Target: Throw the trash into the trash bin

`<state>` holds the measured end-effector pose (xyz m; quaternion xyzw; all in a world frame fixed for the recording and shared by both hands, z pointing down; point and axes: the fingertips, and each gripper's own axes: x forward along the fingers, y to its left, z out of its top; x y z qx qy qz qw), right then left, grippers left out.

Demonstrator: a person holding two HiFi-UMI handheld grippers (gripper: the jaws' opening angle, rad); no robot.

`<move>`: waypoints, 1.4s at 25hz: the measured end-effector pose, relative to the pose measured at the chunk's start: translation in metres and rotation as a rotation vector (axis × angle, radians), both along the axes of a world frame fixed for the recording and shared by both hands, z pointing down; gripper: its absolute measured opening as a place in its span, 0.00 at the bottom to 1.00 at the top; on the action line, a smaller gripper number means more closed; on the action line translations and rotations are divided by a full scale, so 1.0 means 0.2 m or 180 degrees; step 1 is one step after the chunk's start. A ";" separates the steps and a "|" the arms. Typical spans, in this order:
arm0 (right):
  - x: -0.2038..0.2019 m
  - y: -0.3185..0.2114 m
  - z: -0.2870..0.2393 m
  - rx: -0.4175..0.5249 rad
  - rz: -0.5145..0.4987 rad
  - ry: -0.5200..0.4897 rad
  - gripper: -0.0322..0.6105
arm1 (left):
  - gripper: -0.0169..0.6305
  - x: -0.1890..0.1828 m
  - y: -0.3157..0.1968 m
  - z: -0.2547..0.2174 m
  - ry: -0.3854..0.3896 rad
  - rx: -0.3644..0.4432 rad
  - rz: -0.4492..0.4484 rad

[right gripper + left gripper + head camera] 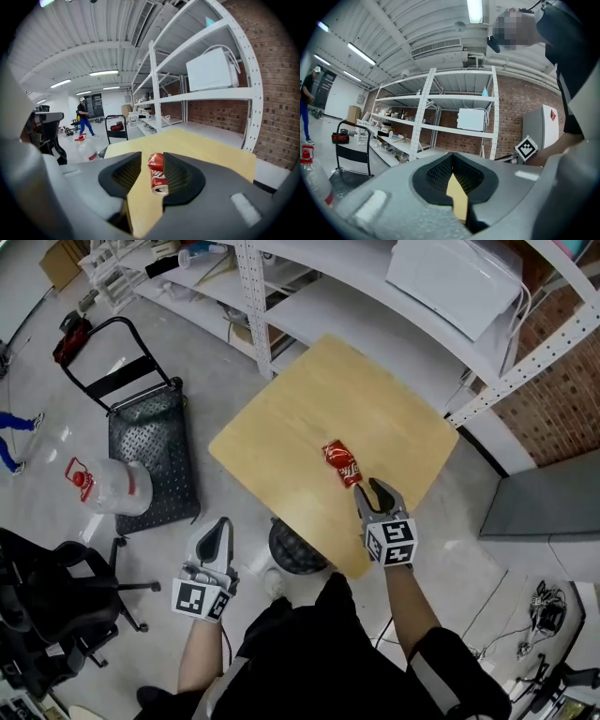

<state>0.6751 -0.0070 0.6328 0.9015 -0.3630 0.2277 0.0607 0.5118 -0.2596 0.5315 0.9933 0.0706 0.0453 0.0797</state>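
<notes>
The main risk is a bad first contact. The right gripper [371, 491] hangs at the near right part of the table [281, 409] with its jaws parted and nothing in them, and the gap looks only a little wider than the can [341, 463]. The can lies on its side on the bare wood just beyond the jaw tips, roughly mid-table. If the gripper comes in slightly off line, one tip would probably strike the can's end or flank first and shove it across the smooth top or set it rolling left or right. The can is crushed and its metal is slick, so a shallow pinch near its end could also let it squirt out as the jaws close. A later risk is the drop. The trash bin [298, 554] sits on the floor, partly under the table's near edge, so a release from over the tabletop would likely miss it. The can's long axis runs from far left to near right, almost in line with the right gripper, with one end and its pale rim facing the jaws. The left gripper [221, 526] hangs off the table's near left side with its tips together, holding nothing.
</notes>
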 end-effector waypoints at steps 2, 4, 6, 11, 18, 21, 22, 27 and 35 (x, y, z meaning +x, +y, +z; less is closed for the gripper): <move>0.10 -0.03 0.11 -0.0164 -0.0094 -0.0165 0.33 | 0.03 0.08 0.09 0.00 0.0002 -0.0009 -0.0008; 0.17 -0.06 0.25 -0.0370 -0.0173 -0.0349 0.47 | 0.03 0.12 0.17 0.02 -0.0019 -0.0068 -0.0047; 0.21 -0.09 0.39 -0.0560 -0.0259 -0.0534 0.59 | 0.03 0.13 0.21 0.05 -0.0069 -0.0137 -0.0122; 0.24 -0.12 0.64 -0.0836 -0.0322 -0.0789 0.67 | 0.03 0.07 0.19 0.11 -0.0246 -0.0147 -0.0384; 0.21 -0.14 0.75 -0.0996 -0.0298 -0.0828 0.63 | 0.03 -0.02 0.09 0.13 -0.0341 -0.0090 -0.0605; 0.21 -0.14 0.75 -0.1005 -0.0272 -0.0847 0.53 | 0.03 0.00 0.11 0.13 -0.0339 -0.0102 -0.0546; 0.21 -0.13 0.75 -0.0996 -0.0274 -0.0852 0.53 | 0.03 0.01 0.13 0.13 -0.0337 -0.0103 -0.0518; 0.23 -0.09 0.63 -0.0878 -0.0260 -0.0737 0.53 | 0.03 0.06 0.17 0.10 -0.0300 -0.0080 -0.0384; 0.30 0.07 0.19 -0.0454 -0.0217 -0.0380 0.53 | 0.03 0.22 0.24 -0.09 -0.0059 0.0065 -0.0266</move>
